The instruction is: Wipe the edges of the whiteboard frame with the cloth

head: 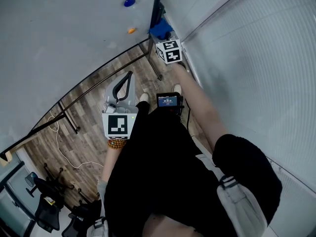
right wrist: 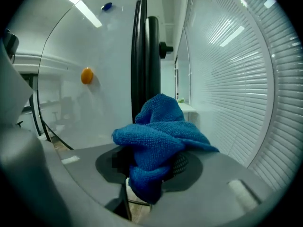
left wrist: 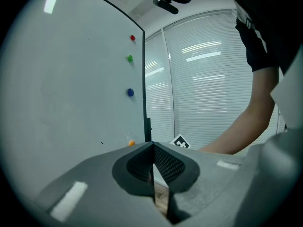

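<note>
whiteboard [head: 59, 38] fills the left of the head view, slatted blinds [head: 256, 58] fill the right, with a narrow strip of wood floor [head: 94, 98] between. the board's black frame [right wrist: 138, 56] runs upright at its right side, with a dark stand post [right wrist: 152, 51] just beside it carrying a small knob [right wrist: 165, 48]. right gripper [right wrist: 151, 174] is reached out low toward that edge, jaws pinching a bunched blue cloth [right wrist: 158, 141]; the wad sits right at the frame and post, contact not certain from here. left gripper [left wrist: 154, 167] hangs back near the person's legs, jaws pressed together on nothing. an orange magnet [right wrist: 86, 75] sits on the board near the edge. risks, as i judge them: the cloth is held by one fold only, so drag along the frame could pull it free; the loose flap could snag on the knob; if the wad shifts, bare jaw could scrape the frame; a stray sweep inward could knock the magnet off.
</note>
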Demonstrator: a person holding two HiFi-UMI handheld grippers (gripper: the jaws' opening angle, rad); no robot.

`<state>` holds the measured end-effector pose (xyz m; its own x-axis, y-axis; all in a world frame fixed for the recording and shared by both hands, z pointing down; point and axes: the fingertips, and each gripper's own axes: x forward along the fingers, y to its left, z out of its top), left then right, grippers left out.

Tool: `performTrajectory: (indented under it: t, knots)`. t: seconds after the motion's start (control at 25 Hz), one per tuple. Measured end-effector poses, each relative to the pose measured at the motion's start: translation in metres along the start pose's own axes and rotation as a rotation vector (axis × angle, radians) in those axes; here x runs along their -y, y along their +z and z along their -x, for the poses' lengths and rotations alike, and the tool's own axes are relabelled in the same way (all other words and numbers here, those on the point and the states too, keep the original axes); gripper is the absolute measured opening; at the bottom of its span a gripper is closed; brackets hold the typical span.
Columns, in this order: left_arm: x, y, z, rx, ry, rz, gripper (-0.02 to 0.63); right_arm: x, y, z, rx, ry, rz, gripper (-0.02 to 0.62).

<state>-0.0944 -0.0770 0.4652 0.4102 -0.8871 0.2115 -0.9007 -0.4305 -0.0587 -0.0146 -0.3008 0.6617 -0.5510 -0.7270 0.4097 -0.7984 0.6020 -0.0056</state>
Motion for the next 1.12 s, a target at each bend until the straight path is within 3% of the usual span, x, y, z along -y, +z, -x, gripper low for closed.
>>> performTrajectory:
  t: [0.2,0.56,0.84,1.12]
  knots:
    - [-0.006,-0.003,-0.002,-0.007,0.008,0.016,0.0,0.001,-0.026,-0.013,-0.154,-0.016,0.022,0.163]
    - [-0.009,0.0,-0.006,0.005,0.006,0.006,0.0,0.0,-0.05,-0.02,-0.31,-0.017,0.075,0.144]
    - [-0.015,0.01,-0.002,0.042,-0.005,-0.007,0.0,-0.001,-0.048,0.002,-0.244,-0.046,0.035,0.11]
    - [-0.022,0.014,-0.008,0.084,-0.039,-0.026,0.0,-0.04,0.024,0.099,0.046,0.04,0.131,0.108]
